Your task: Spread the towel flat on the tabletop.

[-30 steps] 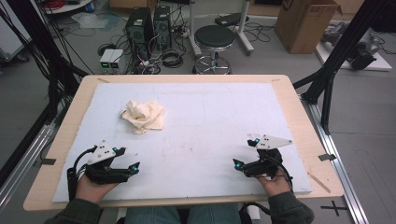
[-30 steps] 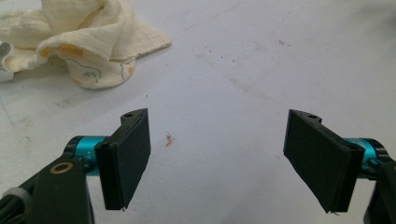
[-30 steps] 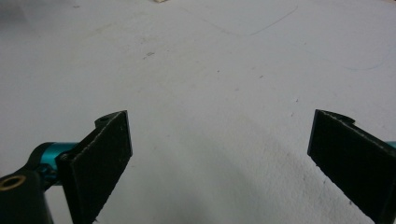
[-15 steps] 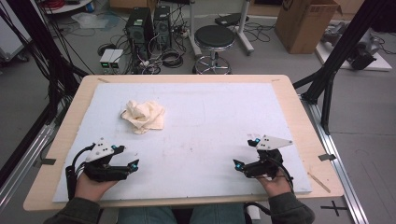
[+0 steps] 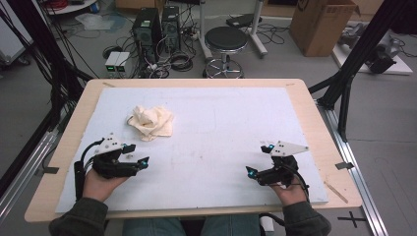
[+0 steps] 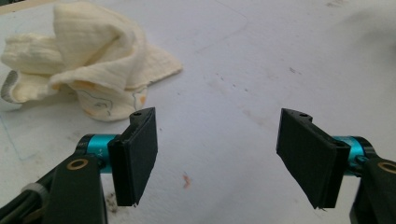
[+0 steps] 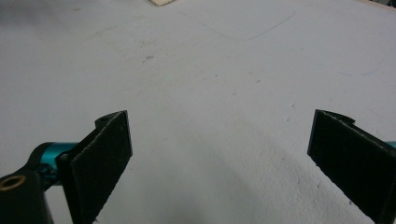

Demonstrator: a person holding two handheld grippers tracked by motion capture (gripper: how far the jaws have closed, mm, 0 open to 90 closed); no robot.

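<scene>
A crumpled cream cloth (image 5: 151, 122) lies on the white mat (image 5: 226, 118), left of the middle. My left gripper (image 5: 137, 153) hovers just short of it near the front left, pointing toward the cloth. In the left gripper view the cloth (image 6: 79, 60) sits up and to the left of the left gripper (image 6: 219, 161). Its jaws stand wide apart and have just been closing a little, with nothing between them. My right gripper (image 5: 259, 159) rests at the front right, open over bare mat. The right gripper (image 7: 219, 163) holds nothing, and a cloth corner (image 7: 162, 2) peeks in at the top.
The mat covers a wooden table (image 5: 317, 132) whose front edge is near both hands. Beyond the far edge stand a black stool (image 5: 225, 39), computer towers (image 5: 152, 24) with cables and a cardboard box (image 5: 319, 24). Black frame struts (image 5: 344, 93) flank the table.
My left hand has moved forward and slightly up toward the cloth. The right hand and the cloth have stayed where they were.
</scene>
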